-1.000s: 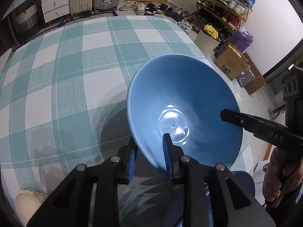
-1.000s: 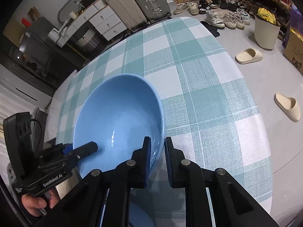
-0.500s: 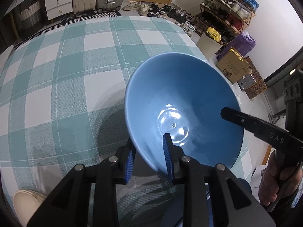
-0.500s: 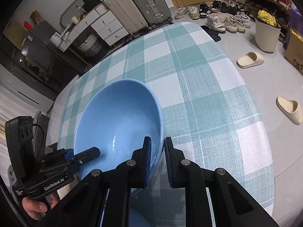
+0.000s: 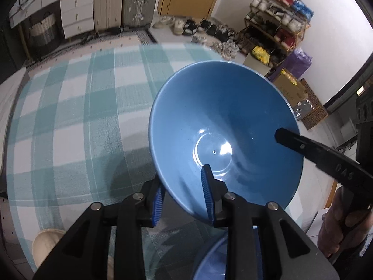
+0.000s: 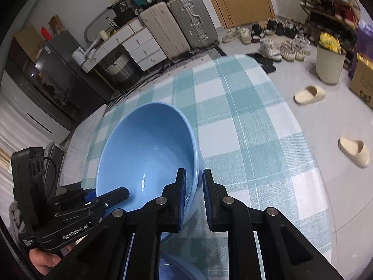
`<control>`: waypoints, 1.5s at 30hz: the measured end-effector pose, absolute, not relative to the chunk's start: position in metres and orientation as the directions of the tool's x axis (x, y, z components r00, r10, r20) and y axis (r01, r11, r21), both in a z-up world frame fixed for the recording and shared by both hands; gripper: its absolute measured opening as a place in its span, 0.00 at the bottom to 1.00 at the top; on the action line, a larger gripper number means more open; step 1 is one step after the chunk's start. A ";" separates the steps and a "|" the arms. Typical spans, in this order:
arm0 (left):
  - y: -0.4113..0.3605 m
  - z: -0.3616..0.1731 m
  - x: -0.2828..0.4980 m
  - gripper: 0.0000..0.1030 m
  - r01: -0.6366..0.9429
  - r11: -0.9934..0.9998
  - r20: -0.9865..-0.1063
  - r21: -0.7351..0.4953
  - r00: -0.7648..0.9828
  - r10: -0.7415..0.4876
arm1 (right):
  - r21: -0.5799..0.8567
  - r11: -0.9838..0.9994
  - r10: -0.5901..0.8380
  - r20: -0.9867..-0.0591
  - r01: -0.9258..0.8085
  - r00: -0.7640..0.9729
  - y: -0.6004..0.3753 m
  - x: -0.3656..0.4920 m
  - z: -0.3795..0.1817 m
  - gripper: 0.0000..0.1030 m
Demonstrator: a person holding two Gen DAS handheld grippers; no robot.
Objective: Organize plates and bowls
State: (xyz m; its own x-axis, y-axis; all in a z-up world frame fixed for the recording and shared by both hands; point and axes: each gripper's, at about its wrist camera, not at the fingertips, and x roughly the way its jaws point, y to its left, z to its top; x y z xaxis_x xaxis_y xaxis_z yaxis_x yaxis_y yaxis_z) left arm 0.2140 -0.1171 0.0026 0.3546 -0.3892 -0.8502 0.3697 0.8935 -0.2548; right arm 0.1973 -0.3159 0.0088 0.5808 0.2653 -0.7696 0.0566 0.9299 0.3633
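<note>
A large blue bowl (image 5: 223, 126) is held tilted above the teal checked tablecloth (image 5: 70, 116). My left gripper (image 5: 183, 192) is shut on its near rim, one finger inside and one outside. My right gripper (image 6: 194, 198) is shut on the opposite rim of the same bowl (image 6: 144, 156); it also shows in the left wrist view (image 5: 303, 149). The left gripper shows at lower left in the right wrist view (image 6: 112, 193). A second blue bowl (image 5: 214, 261) sits below, mostly hidden by the gripper bodies; its rim shows in the right wrist view (image 6: 177, 268).
The table edge curves to the right, with floor beyond. Slippers (image 6: 309, 94) lie on the floor, a bin (image 6: 329, 66) and a shoe rack (image 5: 275, 23) stand behind, and suitcases (image 6: 177, 23) and drawers line the back wall.
Both grippers have risen with the bowl, which now sits higher above the table and tilts more toward the left wrist camera. Both grips are unchanged.
</note>
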 end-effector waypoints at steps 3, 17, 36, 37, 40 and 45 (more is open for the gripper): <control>-0.115 0.020 0.204 0.29 0.383 0.888 -0.833 -0.254 0.380 -0.402 | 0.370 0.928 0.267 -0.751 0.050 0.604 -0.315 0.185 0.026 0.14; -0.104 0.035 0.132 0.30 0.444 0.866 -0.824 -0.231 0.384 -0.416 | 0.371 0.928 0.260 -0.726 0.043 0.637 -0.301 0.095 0.064 0.14; -0.095 0.019 0.074 0.34 0.480 0.845 -0.856 -0.237 0.308 -0.415 | 0.378 0.921 0.262 -0.779 0.093 0.569 -0.285 0.021 0.025 0.14; -0.095 0.019 0.071 0.34 0.486 0.842 -0.856 -0.235 0.306 -0.416 | 0.378 0.921 0.264 -0.781 0.092 0.566 -0.284 0.018 0.024 0.14; -0.094 0.015 0.067 0.35 0.492 0.836 -0.861 -0.244 0.286 -0.420 | 0.377 0.922 0.265 -0.786 0.092 0.558 -0.283 0.011 0.021 0.14; -0.098 -0.005 0.063 0.36 0.494 0.832 -0.887 -0.250 0.228 -0.402 | 0.365 0.926 0.258 -0.802 0.100 0.539 -0.281 0.004 0.012 0.14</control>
State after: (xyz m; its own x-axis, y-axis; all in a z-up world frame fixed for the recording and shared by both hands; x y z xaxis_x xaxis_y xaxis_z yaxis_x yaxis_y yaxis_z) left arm 0.0626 -0.0980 -0.0049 0.2282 -0.4021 -0.8867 0.4943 0.8325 -0.2503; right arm 0.0038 -0.2815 0.0119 0.5386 0.2577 -0.8022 0.1003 0.9257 0.3647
